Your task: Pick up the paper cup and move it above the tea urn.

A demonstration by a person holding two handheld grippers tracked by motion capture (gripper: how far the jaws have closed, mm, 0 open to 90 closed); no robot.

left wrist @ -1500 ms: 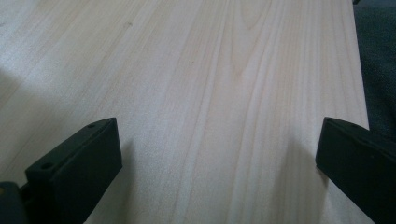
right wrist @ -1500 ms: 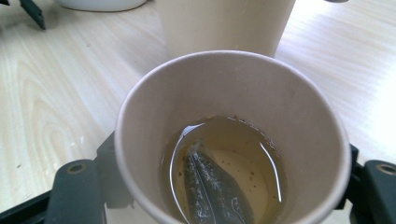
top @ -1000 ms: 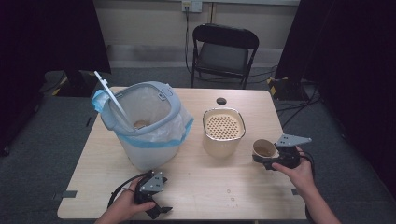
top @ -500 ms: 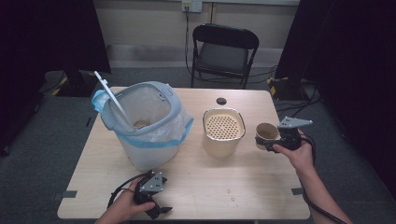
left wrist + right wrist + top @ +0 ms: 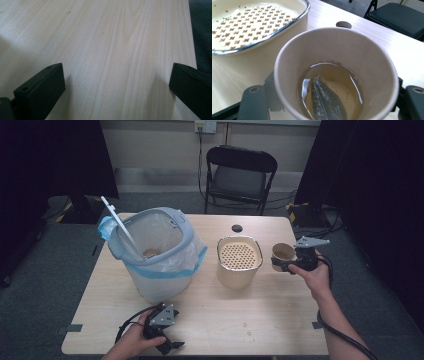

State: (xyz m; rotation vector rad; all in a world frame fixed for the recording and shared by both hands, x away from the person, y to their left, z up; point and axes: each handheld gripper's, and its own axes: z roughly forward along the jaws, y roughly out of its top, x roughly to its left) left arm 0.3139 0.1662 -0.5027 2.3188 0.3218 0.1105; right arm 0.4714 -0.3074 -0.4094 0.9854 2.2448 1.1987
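Cup [image 5: 336, 75]: paper, tilted toward the strainer pot, held above the worktop's right side; a little pale liquid and a dark tea bag [image 5: 325, 100] lie inside
Right gripper [image 5: 292, 261]: fingers closed on the cup's sides, one on each flank
Strainer pot [image 5: 239, 260]: cream, perforated insert, just left of the cup
Bin [image 5: 156, 252]: bag-lined, lid up, well left of the pot
Left gripper [image 5: 167, 342]: rests at the worktop's [image 5: 112, 50] near edge; fingers wide apart, holding nothing
Chair [image 5: 239, 175]: beyond the worktop
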